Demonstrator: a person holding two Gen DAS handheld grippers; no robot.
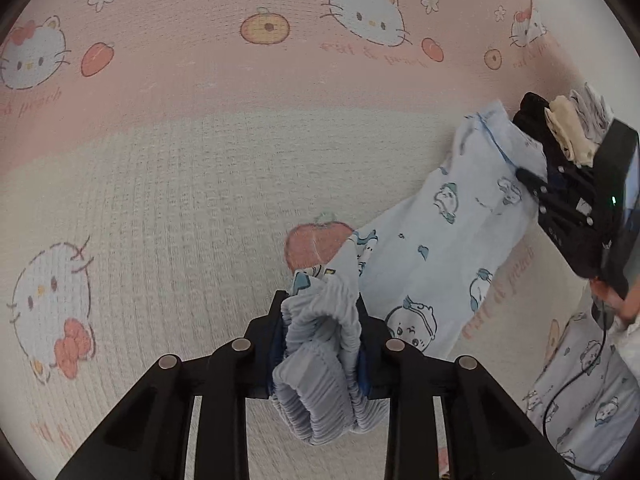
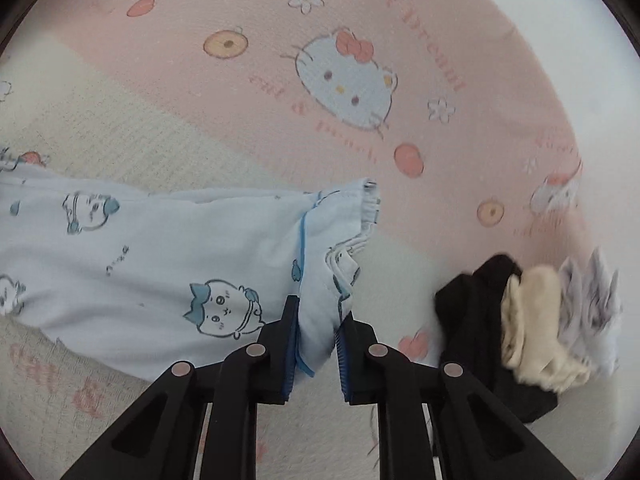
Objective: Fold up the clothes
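Note:
Light blue pyjama trousers with cartoon prints stretch across the bedsheet between my two grippers. My left gripper is shut on the bunched, ribbed grey-blue cuff, which fills the space between its blue pads. In the right wrist view the trousers run off to the left, and my right gripper is shut on a fold of the fabric beside a blue seam. The left wrist view also shows the right gripper at the trousers' far end.
The pink and cream bedsheet, printed with cat faces, lies under everything. A pile of folded black, beige and lilac clothes sits just right of the right gripper. A black cable hangs over more printed fabric at the lower right.

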